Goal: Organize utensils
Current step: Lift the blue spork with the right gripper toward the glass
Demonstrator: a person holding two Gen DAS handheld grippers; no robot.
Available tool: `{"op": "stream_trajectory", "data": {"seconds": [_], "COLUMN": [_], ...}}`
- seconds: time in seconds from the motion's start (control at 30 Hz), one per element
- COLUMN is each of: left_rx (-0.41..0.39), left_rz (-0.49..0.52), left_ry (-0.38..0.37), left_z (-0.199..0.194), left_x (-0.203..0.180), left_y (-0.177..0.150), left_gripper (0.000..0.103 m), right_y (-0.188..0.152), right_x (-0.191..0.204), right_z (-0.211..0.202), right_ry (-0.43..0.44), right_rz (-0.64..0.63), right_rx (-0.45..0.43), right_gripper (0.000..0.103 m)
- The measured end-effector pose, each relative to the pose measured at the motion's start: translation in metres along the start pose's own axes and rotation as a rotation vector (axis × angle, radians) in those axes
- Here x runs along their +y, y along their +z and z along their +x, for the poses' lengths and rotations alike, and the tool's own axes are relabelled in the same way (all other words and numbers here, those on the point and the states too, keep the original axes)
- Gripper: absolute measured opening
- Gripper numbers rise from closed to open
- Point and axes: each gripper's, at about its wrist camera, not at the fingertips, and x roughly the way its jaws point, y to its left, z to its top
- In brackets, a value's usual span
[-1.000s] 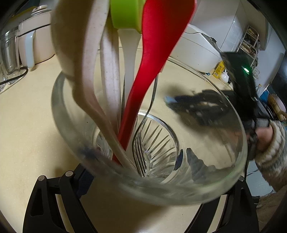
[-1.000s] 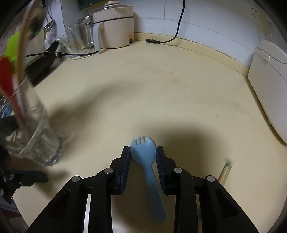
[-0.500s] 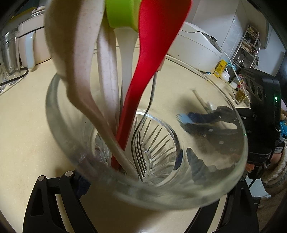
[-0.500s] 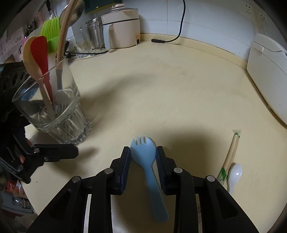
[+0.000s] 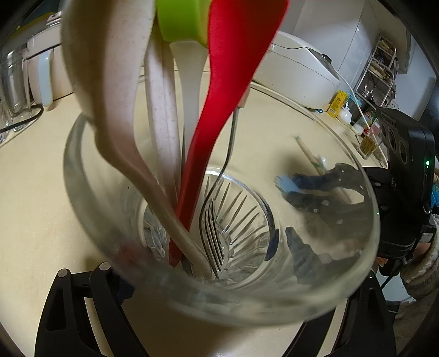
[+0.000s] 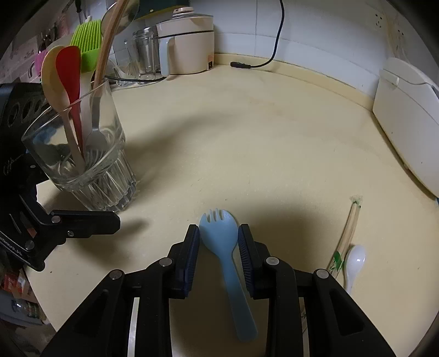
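A clear ribbed glass fills the left wrist view, and my left gripper is shut on its lower wall. Inside it stand a red spoon, beige spoons, a green-headed brush and a metal fork. The right wrist view shows the glass tilted at the left, with one of the left fingers under it. My right gripper is shut on the head of a blue spork, just above the counter and right of the glass. The spork's handle points back toward the camera.
Wrapped chopsticks and a white spoon lie on the beige counter at the right. A white rice cooker stands further right. At the back are a cream appliance, glass jars and a black cable.
The right gripper has shifted sideways with the spork. The glass now shows fuller and sharper at its left, and the chopsticks and white spoon have come into view. Both grips are unchanged.
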Motion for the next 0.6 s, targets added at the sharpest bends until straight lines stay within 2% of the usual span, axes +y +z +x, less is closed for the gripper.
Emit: {"op": "stream_trajectory", "data": {"seconds": [0.3,0.6], "left_rx": [-0.004,-0.005], "left_rz": [-0.01,-0.012], "left_ry": [-0.013,-0.019], "left_z": [-0.0004,-0.0021], "left_x": [0.0036,0.0055], "left_y": [-0.0015,-0.0012], "left_gripper": [0.092,0.092], "right_y": [-0.0037,0.0], "right_x": [-0.0026,-0.0026], "right_z": [-0.0045,0.0002], "right_ry": [-0.009,0.006], "right_rz": [-0.02,-0.04], "right_rx": [0.006,-0.005], "right_gripper": [0.03,0.036]}}
